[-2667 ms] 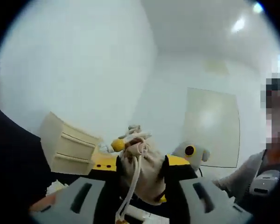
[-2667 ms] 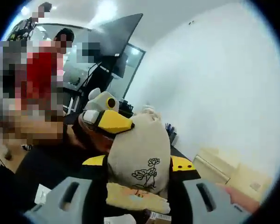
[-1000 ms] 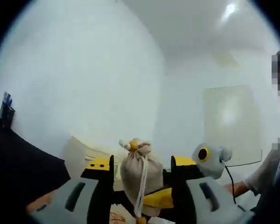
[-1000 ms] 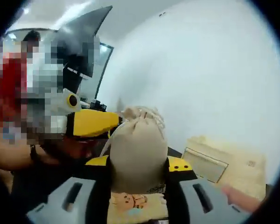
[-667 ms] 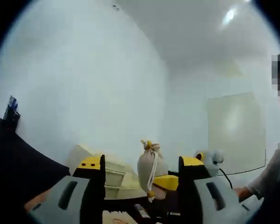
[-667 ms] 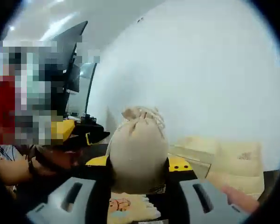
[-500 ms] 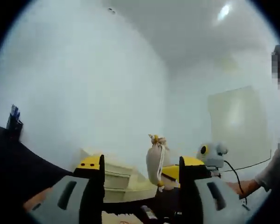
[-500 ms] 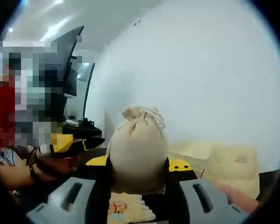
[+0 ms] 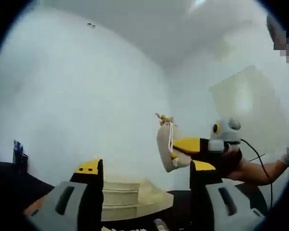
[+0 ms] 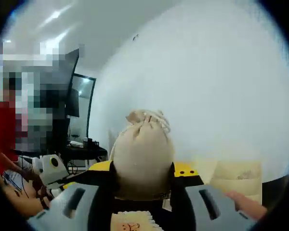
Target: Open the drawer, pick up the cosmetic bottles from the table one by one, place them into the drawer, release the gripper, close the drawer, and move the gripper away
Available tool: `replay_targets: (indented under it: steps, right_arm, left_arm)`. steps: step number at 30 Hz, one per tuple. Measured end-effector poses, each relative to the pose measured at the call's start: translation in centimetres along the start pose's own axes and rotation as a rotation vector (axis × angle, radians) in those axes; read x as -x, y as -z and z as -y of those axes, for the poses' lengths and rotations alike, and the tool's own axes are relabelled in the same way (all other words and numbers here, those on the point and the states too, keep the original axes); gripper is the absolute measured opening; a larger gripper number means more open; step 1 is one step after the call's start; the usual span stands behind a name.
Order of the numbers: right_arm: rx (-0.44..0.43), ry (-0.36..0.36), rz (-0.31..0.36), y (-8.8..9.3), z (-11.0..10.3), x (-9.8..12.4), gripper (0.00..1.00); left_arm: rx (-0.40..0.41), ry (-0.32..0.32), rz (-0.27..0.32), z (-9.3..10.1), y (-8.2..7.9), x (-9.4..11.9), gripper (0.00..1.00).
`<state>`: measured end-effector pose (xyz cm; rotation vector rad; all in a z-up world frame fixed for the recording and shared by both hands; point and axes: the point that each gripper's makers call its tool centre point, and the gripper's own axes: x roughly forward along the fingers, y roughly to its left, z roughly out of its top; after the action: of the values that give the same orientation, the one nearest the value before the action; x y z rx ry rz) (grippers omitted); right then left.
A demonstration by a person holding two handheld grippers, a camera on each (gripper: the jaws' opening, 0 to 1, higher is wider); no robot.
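A beige drawstring pouch [image 10: 142,154] sits between the yellow-tipped jaws of my right gripper [image 10: 143,169], which is shut on it and holds it up in the air. In the left gripper view the same pouch [image 9: 164,148] hangs at the upper right, held by the right gripper [image 9: 183,147] with a hand [image 9: 253,169] behind it. My left gripper [image 9: 147,168] is open and holds nothing, below and left of the pouch. The cream drawer unit [image 9: 127,197] stands low behind the jaws, its drawers seemingly shut. It also shows at the lower right as the drawer unit [image 10: 236,175].
White walls rise behind everything. The left gripper's grey body [image 10: 52,168] shows at the lower left of the right gripper view, with a dark monitor [image 10: 72,103] and a person in red behind it. A card with a cartoon print [image 10: 130,221] lies below the pouch. A pen holder [image 9: 17,148] stands far left.
The pouch sat between my left jaws 2.7 s ago; they have opened and come away. The right gripper has carried the pouch up and to the right. Both cameras tilted upward.
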<state>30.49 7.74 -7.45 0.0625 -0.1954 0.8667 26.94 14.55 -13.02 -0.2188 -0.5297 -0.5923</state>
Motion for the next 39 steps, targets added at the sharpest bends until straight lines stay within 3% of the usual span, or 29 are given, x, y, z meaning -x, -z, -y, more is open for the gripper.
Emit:
replay_targets:
  steps: [5, 8, 11, 14, 17, 20, 22, 27, 29, 33, 39]
  right_arm:
    - [-0.067, -0.023, 0.031, -1.7, -0.5, 0.0, 0.41]
    - [-0.088, -0.032, 0.048, -2.5, -0.9, 0.3, 0.41]
    - [-0.180, -0.059, 0.055, -2.9, -1.4, 0.4, 0.41]
    - [-0.256, -0.075, 0.052, -3.2, -1.5, 0.7, 0.41]
    - [-0.296, -0.082, 0.063, -3.9, -1.7, 1.3, 0.41]
    - [-0.399, -0.102, 0.072, -4.2, -2.2, 2.2, 0.41]
    - [-0.402, -0.098, 0.065, -4.0, -2.3, 2.6, 0.41]
    - [-0.392, -0.106, 0.045, -3.3, -3.6, 4.0, 0.41]
    - [-0.394, -0.109, 0.038, -3.1, -3.4, 3.8, 0.41]
    - [-0.392, -0.100, 0.012, -2.2, -4.4, 4.2, 0.41]
    - [-0.363, -0.107, -0.027, -1.2, -5.5, 4.3, 0.42]
  left_arm:
    - [-0.003, -0.053, 0.022, 1.2, 0.5, -0.2, 0.74]
    - [-0.017, -0.068, 0.049, 2.3, -0.1, -0.6, 0.70]
    - [-0.053, -0.073, 0.084, 3.8, -1.2, -1.4, 0.62]
    - [-0.051, -0.045, 0.142, 5.8, -2.7, -2.3, 0.62]
    - [-0.054, -0.039, 0.155, 6.7, -3.2, -3.1, 0.63]
    - [-0.090, -0.071, 0.177, 7.1, -3.6, -3.7, 0.63]
    - [-0.090, -0.081, 0.216, 7.4, -4.3, -3.7, 0.63]
    - [-0.129, -0.081, 0.186, 8.4, -3.6, -4.7, 0.60]
    - [-0.146, -0.099, 0.200, 8.4, -3.8, -4.5, 0.54]
    - [-0.121, -0.110, 0.217, 8.1, -4.1, -4.4, 0.52]
    - [-0.108, -0.116, 0.206, 8.0, -3.8, -4.1, 0.37]
